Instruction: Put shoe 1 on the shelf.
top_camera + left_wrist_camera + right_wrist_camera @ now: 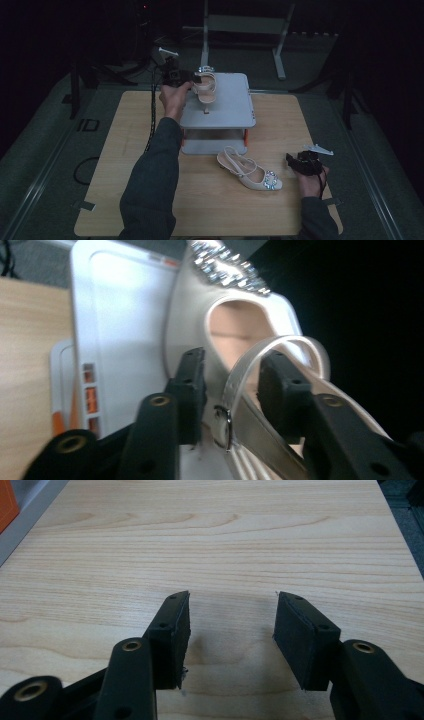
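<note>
A cream heeled sandal (pixel 204 90) with a jewelled toe is on the top of a grey two-tier shelf (pixel 230 100). My left gripper (pixel 192 77) is at its heel end. In the left gripper view the jaws (pixel 232 385) straddle the sandal's heel strap (pixel 245 370); the strap lies against the right pad, and a gap shows at the left pad. The matching sandal (pixel 250 172) lies on the wooden table in front of the shelf. My right gripper (pixel 290 160) sits low to its right, open (pixel 232 625) over bare wood.
The shelf's lower tier (pixel 215 146) and orange posts (pixel 90 400) are below the top board (pixel 125 305). A black cable (pixel 151 115) trails from the left gripper across the table. A metal frame (pixel 245 30) stands beyond the table. Dark floor surrounds the table.
</note>
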